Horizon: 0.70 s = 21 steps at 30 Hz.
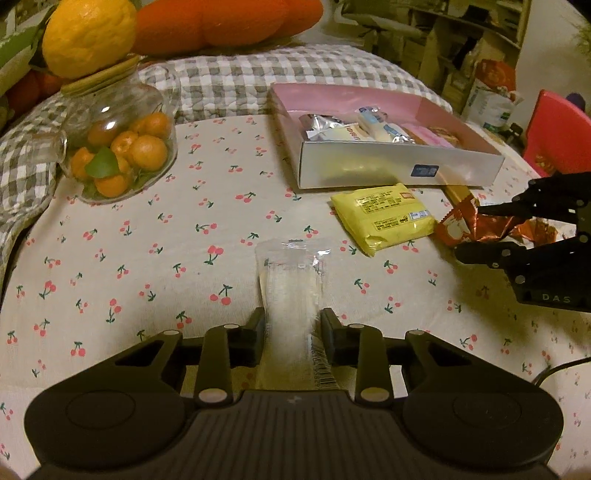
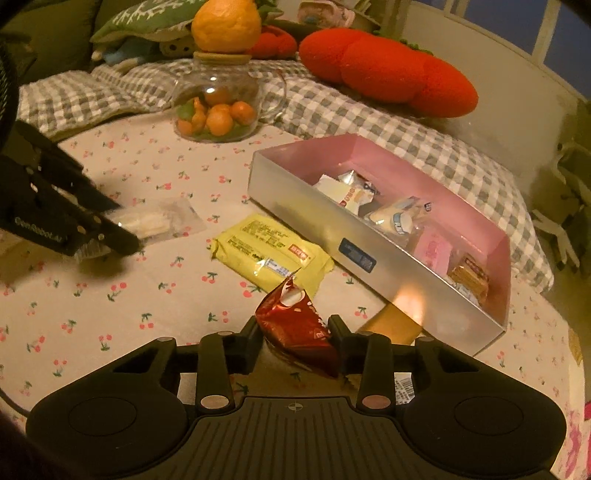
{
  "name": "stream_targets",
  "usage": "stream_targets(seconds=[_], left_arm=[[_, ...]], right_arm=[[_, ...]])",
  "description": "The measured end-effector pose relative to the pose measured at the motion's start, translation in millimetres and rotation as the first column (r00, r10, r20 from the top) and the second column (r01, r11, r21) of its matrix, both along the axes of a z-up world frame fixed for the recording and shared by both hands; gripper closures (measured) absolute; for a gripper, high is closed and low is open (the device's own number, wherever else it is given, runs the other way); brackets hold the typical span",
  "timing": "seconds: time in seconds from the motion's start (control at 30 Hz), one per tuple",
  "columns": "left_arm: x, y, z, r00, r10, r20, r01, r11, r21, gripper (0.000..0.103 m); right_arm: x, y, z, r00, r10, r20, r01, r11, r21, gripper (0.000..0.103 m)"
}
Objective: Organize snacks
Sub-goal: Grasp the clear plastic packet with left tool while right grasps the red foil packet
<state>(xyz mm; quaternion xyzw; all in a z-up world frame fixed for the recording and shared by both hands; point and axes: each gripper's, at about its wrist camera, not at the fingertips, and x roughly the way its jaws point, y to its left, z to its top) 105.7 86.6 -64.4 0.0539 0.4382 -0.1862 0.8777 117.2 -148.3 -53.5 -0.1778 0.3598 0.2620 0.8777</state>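
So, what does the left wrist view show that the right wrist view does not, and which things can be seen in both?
Only the left wrist view shows the left tongs from behind, shut on the clear packet, and a red box at the far right.

Only the right wrist view shows the right tongs from behind, shut on the red wrapper, and a green cushion at the back.

Both show the yellow packet, the silver box with snacks inside, the glass jar of small oranges and the cherry-print cloth.

Both wrist cameras look down close, apparently sharing the box (image 1: 399,168).
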Motion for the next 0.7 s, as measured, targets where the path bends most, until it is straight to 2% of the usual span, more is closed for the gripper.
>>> stream_targets(seconds=[0.33, 0.57, 0.7], left_arm=[[1, 1, 8, 0.998, 0.048, -0.039, -0.051, 0.997, -0.063, 0.076], [4, 2, 15, 0.99, 0.112, -0.083, -0.12, 0.987, -0.102, 0.077], [4, 3, 20, 0.987, 0.131, -0.087, -0.142, 0.982, -0.125, 0.077]], right_arm=[[6, -5, 12, 0.994, -0.048, -0.099, 0.058, 0.993, 0.103, 0.066], [10, -8, 19, 0.978, -0.088, -0.189, 0.121, 0.978, 0.168, 0.066], [11, -11, 26, 0.973, -0.099, -0.21, 0.143, 0.969, 0.203, 0.066]])
